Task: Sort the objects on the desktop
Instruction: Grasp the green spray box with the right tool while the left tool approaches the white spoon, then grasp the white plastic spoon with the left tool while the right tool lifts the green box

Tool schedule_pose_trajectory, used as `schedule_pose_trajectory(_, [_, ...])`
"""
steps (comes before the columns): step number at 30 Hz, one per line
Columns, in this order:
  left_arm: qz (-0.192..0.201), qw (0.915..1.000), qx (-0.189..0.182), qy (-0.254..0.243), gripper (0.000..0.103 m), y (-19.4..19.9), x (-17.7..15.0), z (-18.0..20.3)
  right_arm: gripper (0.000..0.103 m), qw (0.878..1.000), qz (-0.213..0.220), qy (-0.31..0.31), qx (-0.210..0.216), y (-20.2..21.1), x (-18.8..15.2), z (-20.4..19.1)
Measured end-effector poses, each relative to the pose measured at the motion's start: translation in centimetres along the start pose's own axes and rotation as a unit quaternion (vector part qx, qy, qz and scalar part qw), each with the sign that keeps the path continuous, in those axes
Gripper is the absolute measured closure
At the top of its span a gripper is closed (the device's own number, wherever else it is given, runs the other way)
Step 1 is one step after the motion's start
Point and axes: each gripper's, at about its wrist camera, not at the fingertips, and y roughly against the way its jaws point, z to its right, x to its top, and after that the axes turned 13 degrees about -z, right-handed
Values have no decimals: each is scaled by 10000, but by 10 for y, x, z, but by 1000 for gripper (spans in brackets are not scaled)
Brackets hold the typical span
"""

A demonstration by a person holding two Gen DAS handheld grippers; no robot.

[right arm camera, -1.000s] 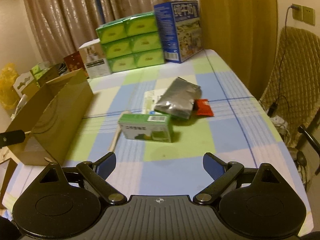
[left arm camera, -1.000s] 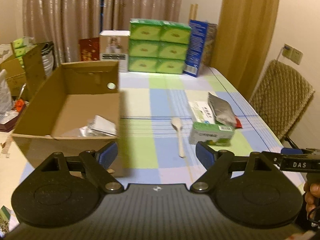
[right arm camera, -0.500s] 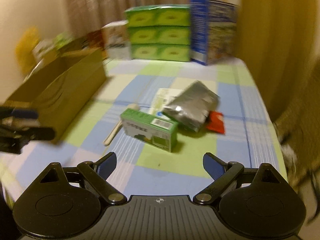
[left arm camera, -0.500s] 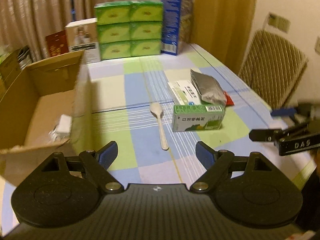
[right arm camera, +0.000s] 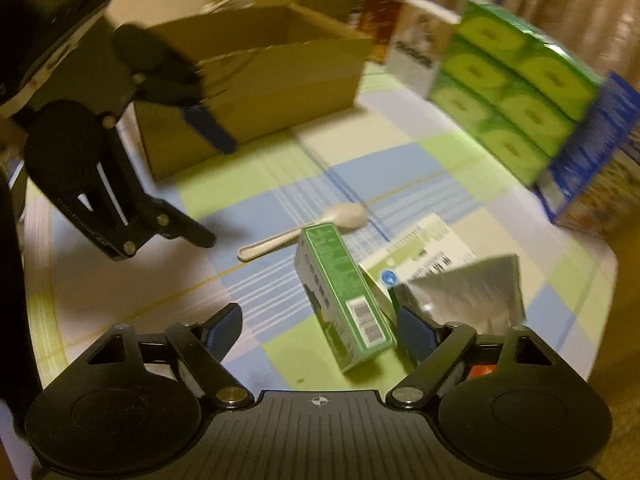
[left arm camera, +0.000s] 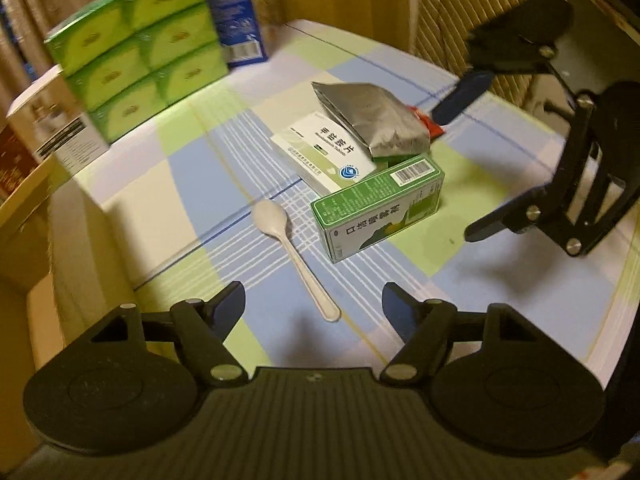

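A checked tablecloth (left arm camera: pixel 192 168) of blue, green and cream squares covers the table, with curtains behind and a woven chair back (left arm camera: pixel 480 12) at its far side. Stacked green packs (left arm camera: pixel 136 44), a blue carton (left arm camera: pixel 236 8) and an open cardboard box (right arm camera: pixel 256 92) line the edges. The left gripper (left arm camera: pixel 314 302) and right gripper (right arm camera: pixel 318 330) both hang with jaws spread wide, holding nothing. Mid-table lie a white spoon (left arm camera: pixel 292 248), a green box (left arm camera: pixel 380 208) (barcode uppermost), a white box (left arm camera: pixel 324 152) with Chinese lettering too small to read, and a silver pouch (left arm camera: pixel 372 120).

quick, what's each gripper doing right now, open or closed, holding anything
Left gripper: open, empty, just short of the white spoon.
Right gripper: open, empty, the green box between its fingers.
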Motion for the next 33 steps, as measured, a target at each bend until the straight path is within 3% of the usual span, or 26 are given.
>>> schedule_pose_trajectory(5, [-230,9994,-116,-227,33,-15,17,-9,28,9976,-439,530,-55,-28,17,14])
schedule_pose_trajectory(15, [-725,9959,-218,-490,41,-59,33,-17,45,9914,-902,931,164,-65,36,30])
schedule_pose_trajectory(23, [-862,9948,-199,-499,56,-73,41,-14,75,9857,-1251,1085,306,-84,41,30])
schedule_pose_trajectory(29, [-887,9954,-257,-242,61,-82,53,-23,76,9840,-1419,997,416,-79,27,29])
schedule_pose_trajectory(33, [-997,9946,-276,-86,72,-94,64,-26,76,9833,-1529,902,412,-72,13,29])
